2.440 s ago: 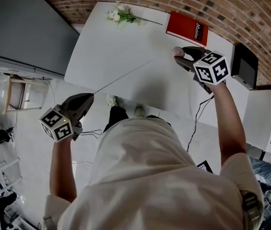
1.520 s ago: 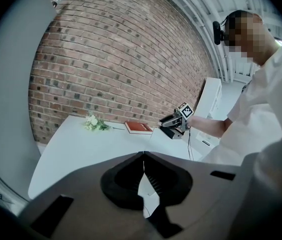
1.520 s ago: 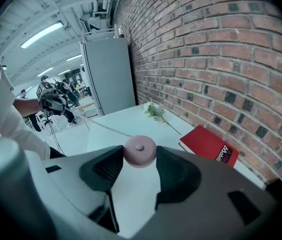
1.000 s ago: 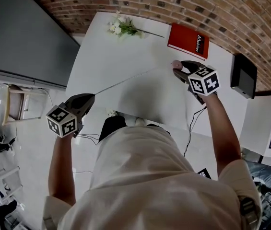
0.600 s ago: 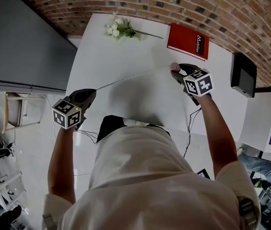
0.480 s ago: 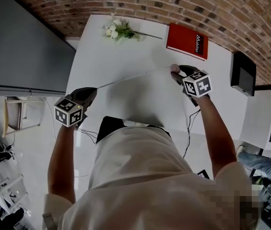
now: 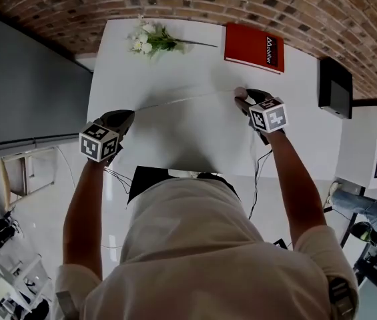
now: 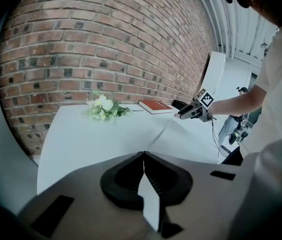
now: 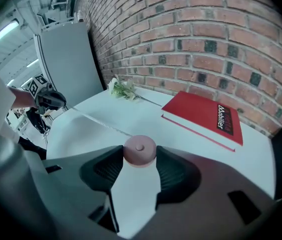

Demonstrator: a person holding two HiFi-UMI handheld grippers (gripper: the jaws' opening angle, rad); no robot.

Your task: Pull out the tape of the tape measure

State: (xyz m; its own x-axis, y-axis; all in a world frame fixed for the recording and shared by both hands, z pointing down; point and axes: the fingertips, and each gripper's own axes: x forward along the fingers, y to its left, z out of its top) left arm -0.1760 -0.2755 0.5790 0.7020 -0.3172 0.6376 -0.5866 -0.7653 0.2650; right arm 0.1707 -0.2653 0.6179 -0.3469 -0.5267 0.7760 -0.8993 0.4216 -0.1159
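Pink tape measure (image 9: 140, 150) is pinched in the right hand-held gripper (image 7: 243, 100), over the counter (image 7: 175, 142) right of centre. Its tape (image 7: 181, 100) runs taut to the left hand-held gripper (image 8: 143, 156), whose jaws are pressed together on the tape's end at the counter's left edge. There's bare counter on the near side. Red book (image 7: 255, 44) and flowers (image 7: 147, 40) hug the far edge by the brick wall (image 7: 308, 5).
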